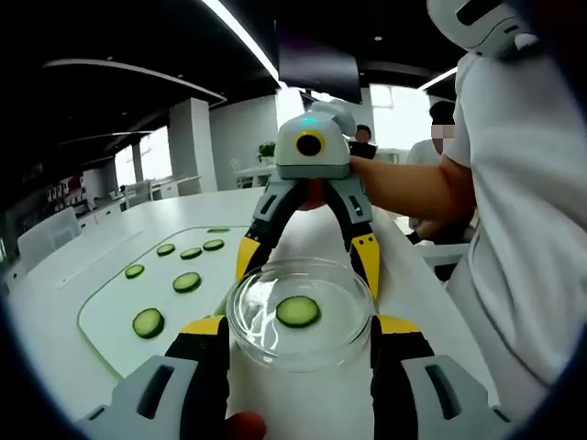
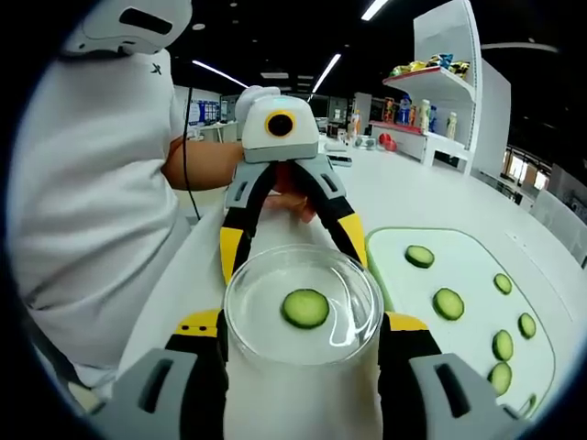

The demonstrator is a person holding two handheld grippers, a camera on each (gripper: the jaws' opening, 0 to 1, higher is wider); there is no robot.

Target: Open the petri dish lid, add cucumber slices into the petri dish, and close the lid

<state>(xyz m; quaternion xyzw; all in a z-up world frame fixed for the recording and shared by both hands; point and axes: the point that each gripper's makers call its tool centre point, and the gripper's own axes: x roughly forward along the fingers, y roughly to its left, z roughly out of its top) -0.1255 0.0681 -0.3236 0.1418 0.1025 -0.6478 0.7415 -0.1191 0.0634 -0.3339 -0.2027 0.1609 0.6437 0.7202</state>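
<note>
1. Left tool (image 1: 298, 335) and right tool (image 2: 303, 335) face each other, each with jaws closed against the petri dish (image 1: 299, 312).
2. One cucumber slice (image 1: 298, 312) lies inside the dish.
3. More slices (image 2: 448, 303) lie on a pale green mat (image 2: 477, 275) on the white desk (image 2: 431, 192).

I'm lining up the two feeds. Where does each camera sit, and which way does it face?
Left gripper view: rides on the left claw, looking across the dish at the right claw; the person's arm and torso show at right.
Right gripper view: rides on the right claw, facing the left claw; torso at left.
Shared: dish, the slice inside, mat.
</note>
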